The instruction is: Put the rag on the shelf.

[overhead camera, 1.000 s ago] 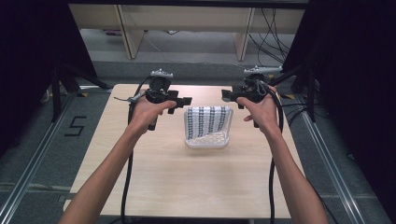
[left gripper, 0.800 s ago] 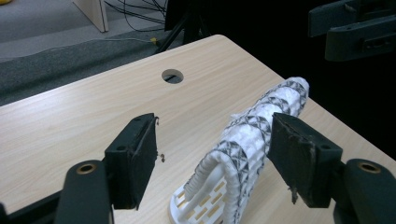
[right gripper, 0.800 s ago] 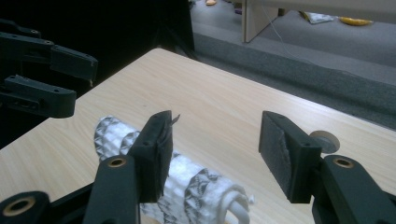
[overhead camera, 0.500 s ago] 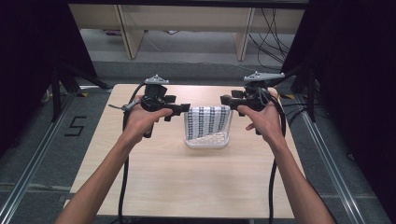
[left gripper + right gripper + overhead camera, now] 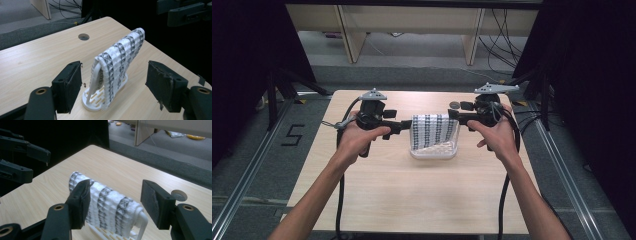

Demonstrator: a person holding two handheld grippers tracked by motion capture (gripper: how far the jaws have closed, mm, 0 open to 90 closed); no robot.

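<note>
Now your left gripper [image 5: 408, 125] and right gripper [image 5: 452, 114], both open, flank the cloth [image 5: 433, 131], apparently draped over a rack [image 5: 94, 98].

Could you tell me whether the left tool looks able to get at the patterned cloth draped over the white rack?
Probably yes. The left tool is open, its jaws either side of the near end of the patterned cloth on the white rack, with nothing between them.

One towel [image 5: 433, 131]; one white rack [image 5: 434, 151]; two tools; one table [image 5: 412, 190].
</note>
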